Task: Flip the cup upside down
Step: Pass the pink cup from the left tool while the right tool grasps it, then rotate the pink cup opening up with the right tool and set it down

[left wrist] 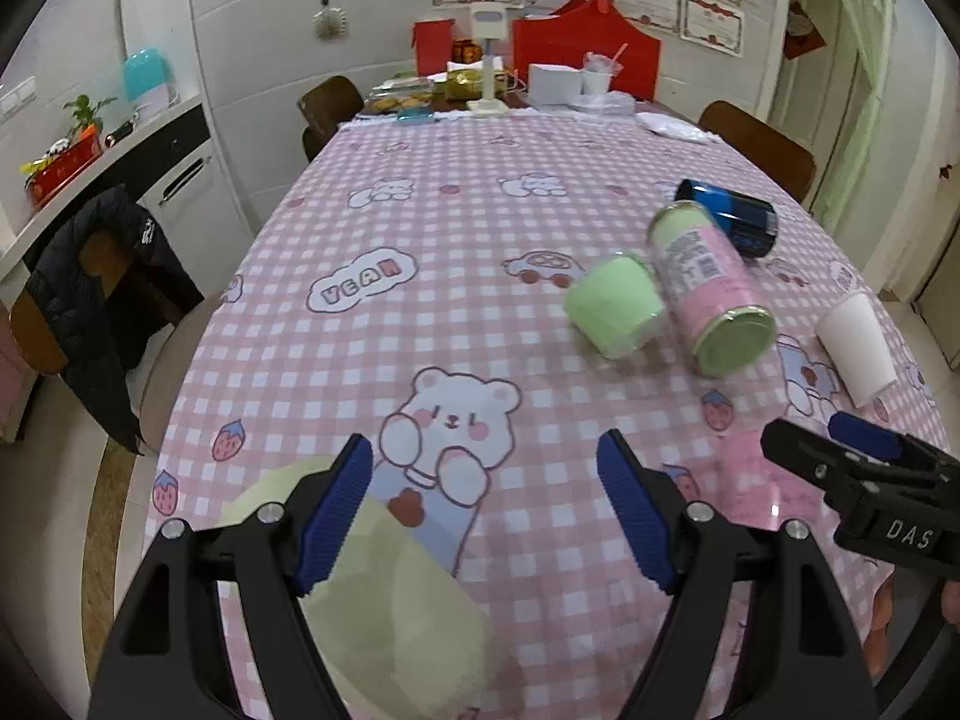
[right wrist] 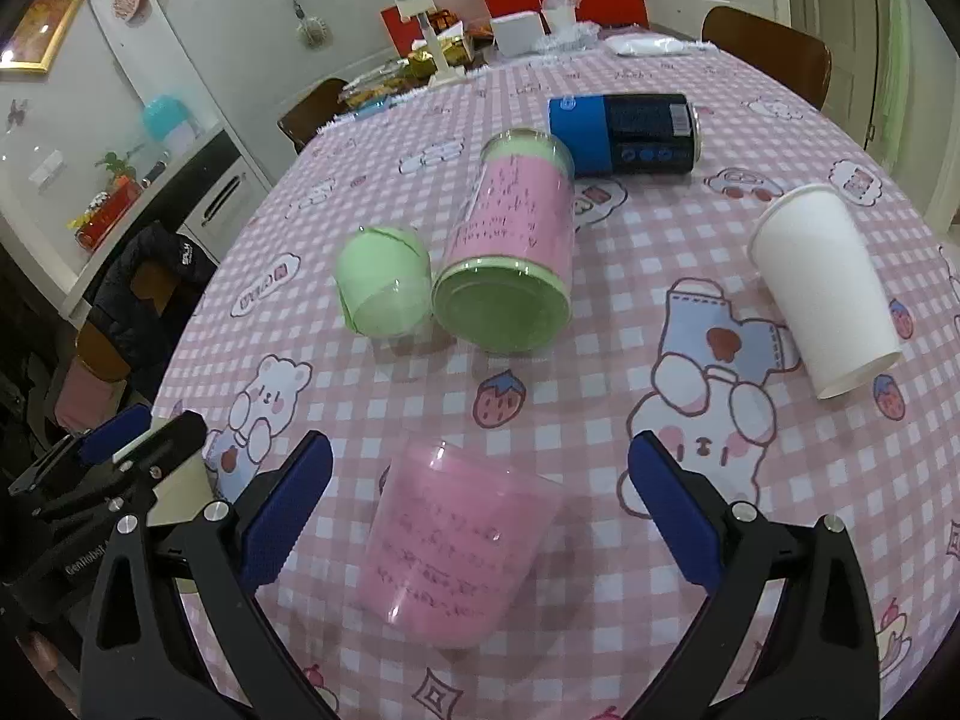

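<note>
Table (right wrist: 600, 420) with the pink checked bear cloth, several cups and cans scattered on it. Pink cup (right wrist: 456, 546) sat near, right between the spread fingers of the right gripper (right wrist: 480, 516), touching neither pad. Looked like a clear plastic cup lined pink, standing, though hard to say which end was up from this angle. Right gripper wide open then, holding nothing, probably lined up that way so the fingers could close on the cup's sides before turning it over.

Left gripper (left wrist: 486, 510) also released, fingers well apart, hovering over a pale yellow-green cup (left wrist: 384, 612) at the near left edge of the table. That cup sat low and partly under the left finger, so couldn't tell if anything touched it.

Farther off: a small green cup (right wrist: 384, 282) just beside a tall pink can (right wrist: 510, 252) lying on its side, green end facing near. Blue can (right wrist: 624, 132) on its side beyond that, toward the far right. White paper cup (right wrist: 822, 288) tipped over on the right, well apart from the rest.

Guessing the flip hadn't started. Slippery clear plastic, so a squeeze too hard might buckle it
</note>
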{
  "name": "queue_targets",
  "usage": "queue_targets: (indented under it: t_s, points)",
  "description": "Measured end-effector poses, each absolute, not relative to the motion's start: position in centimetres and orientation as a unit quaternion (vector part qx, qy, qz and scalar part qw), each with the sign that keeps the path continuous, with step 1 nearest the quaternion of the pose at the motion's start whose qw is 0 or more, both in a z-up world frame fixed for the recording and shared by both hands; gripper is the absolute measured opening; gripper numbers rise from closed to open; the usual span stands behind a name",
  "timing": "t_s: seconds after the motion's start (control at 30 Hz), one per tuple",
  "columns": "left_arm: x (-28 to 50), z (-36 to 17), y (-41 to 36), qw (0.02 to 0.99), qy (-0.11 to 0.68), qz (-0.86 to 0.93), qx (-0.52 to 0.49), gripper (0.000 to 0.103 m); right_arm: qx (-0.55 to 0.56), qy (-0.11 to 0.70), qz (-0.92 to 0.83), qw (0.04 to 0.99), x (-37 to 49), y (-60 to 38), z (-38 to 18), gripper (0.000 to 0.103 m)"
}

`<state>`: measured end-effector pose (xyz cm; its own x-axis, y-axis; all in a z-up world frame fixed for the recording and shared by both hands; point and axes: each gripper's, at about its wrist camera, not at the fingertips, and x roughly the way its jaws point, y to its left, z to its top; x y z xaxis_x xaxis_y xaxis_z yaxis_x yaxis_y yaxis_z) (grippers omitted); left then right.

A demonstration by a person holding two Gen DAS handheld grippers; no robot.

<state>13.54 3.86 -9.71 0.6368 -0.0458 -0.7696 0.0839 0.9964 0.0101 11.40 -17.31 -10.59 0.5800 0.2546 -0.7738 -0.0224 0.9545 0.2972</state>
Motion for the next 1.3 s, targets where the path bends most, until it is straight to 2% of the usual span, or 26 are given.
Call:
queue_targets:
  t_s: [0.2, 0.27, 0.33, 0.43, 0.8, 1.3]
  points:
    - [14.3, -10.5, 4.5, 0.901, 0.431, -0.040, 0.013, 0.076, 0.138, 0.469, 0.081, 0.868, 12.5, -17.2, -11.9, 0.094]
    - [14.4, -10.7, 4.3, 0.901, 0.431, -0.041, 0.013, 0.076, 0.140, 0.471, 0.084, 0.867, 12.6, -17.2, -12.1, 0.086]
    - [14.6, -10.9, 4.1, 0.900, 0.433, -0.044, 0.011, 0.076, 0.137, 0.475, 0.085, 0.865, 12.9, -17.2, -12.3, 0.073]
    - [14.7, -11.0, 4.1, 0.900, 0.434, -0.045, 0.010, 0.076, 0.130, 0.483, 0.091, 0.861, 13.2, -17.0, -12.8, 0.065]
    - [15.0, -11.3, 3.6, 0.898, 0.438, -0.049, 0.007, 0.076, 0.094, 0.458, 0.111, 0.877, 12.9, -16.2, -12.1, 0.064]
    - [14.7, -10.9, 3.1, 0.899, 0.436, -0.046, 0.007, 0.076, -0.068, 0.346, 0.103, 0.930, 10.9, -13.6, -10.2, 0.064]
